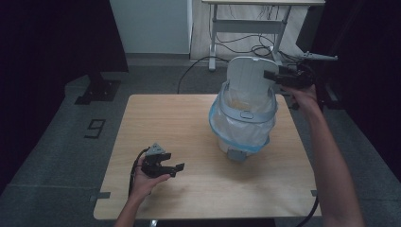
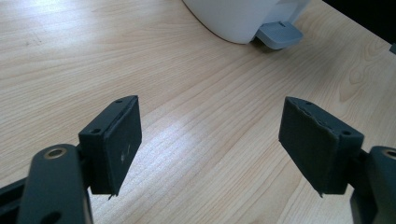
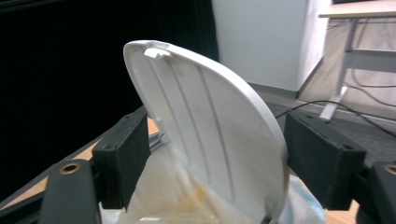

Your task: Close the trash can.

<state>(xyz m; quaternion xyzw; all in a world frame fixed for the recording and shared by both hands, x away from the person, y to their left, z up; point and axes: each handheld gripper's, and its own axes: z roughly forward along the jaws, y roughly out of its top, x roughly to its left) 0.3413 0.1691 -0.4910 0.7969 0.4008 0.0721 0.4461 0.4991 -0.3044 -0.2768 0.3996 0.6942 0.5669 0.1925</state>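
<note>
The small white bin (image 1: 242, 126) is seen right of the middle of the high view, standing on the wooden table (image 1: 179, 123) near its far right corner. A clear bag (image 1: 236, 124) with a blue edge is folded over its rim, and a grey ring (image 1: 246, 113) lies on top of the bag. The white lid (image 1: 249, 78) is tipped up and stands open at the back. In the right gripper view the lid (image 3: 210, 126) is seen between the two black jaws, which are wide apart; whether the pads touch it cannot be told for sure, but they do not look pressed on it. The right gripper (image 1: 276, 77) is held at the lid's right edge, in the upper right of the high view. It looks as if the step in hand has to do with the lid, either to hold it up or to swing it down. For the next move, the jaws would need to be closed on the lid's thin edge, or the lid pushed gently forward. The left gripper (image 1: 176, 168) is low in the picture's left half, resting by the table, with its jaws apart and nothing between them. The grey pedal (image 2: 279, 35) is seen at the bin's foot. Lots of bare table is free to the left and front of the bin, but the right edge is close.
</note>
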